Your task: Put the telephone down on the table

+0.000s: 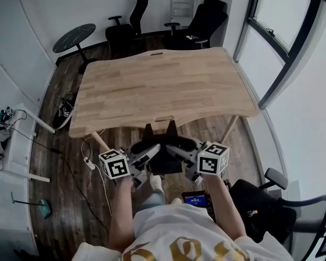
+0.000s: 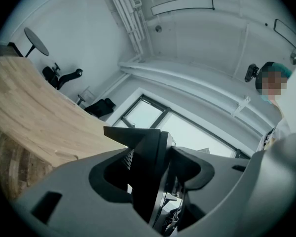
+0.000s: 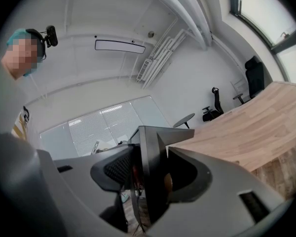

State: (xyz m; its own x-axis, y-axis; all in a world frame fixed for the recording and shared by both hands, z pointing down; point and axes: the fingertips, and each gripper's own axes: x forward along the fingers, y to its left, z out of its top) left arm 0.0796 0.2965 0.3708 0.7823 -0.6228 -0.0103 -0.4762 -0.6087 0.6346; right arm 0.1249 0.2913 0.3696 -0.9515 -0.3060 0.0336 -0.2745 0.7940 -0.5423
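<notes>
A black telephone hangs in the air just short of the near edge of the wooden table, below the tabletop's level. My left gripper is shut on its left side and my right gripper on its right side. In the left gripper view the telephone, a dark angular slab, fills the gap between the jaws of the left gripper. The right gripper view shows the telephone wedged between the right gripper's jaws, with the table beyond.
Black office chairs and a round dark side table stand beyond the table's far edge. Another chair is at my right. A white desk is at the left, and cables lie on the wood floor.
</notes>
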